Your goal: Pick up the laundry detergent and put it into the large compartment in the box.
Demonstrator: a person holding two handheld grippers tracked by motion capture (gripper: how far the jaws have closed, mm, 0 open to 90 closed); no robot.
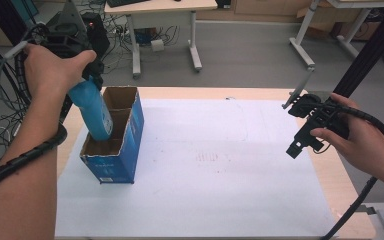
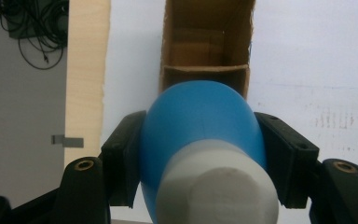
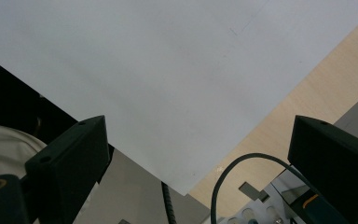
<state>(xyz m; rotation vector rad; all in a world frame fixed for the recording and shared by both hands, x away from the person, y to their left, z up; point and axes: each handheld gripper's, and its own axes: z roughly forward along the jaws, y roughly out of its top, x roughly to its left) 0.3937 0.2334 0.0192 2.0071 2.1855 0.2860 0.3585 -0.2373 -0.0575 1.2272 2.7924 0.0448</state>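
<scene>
A blue bottle (image 1: 93, 107) with a white cap (image 2: 219, 184) hangs cap-up and tilted, its lower end inside the near compartment of an open blue cardboard box (image 1: 125, 145). My left gripper (image 1: 91, 76) is shut on the bottle's upper body; in the left gripper view both black pads (image 2: 126, 154) press its blue sides (image 2: 200, 116). Past the bottle, the box (image 2: 205, 46) shows its cardboard divider and far compartment. My right gripper (image 1: 293, 128) hovers open above the right side of the table, nothing between its fingers (image 3: 74, 154).
A white sheet (image 1: 220, 165) covers most of the wooden table (image 1: 337, 175); the box stands at its left end. A desk, cables and floor lie beyond the far edge. The right gripper's cable (image 3: 242, 163) hangs over the table's near right corner.
</scene>
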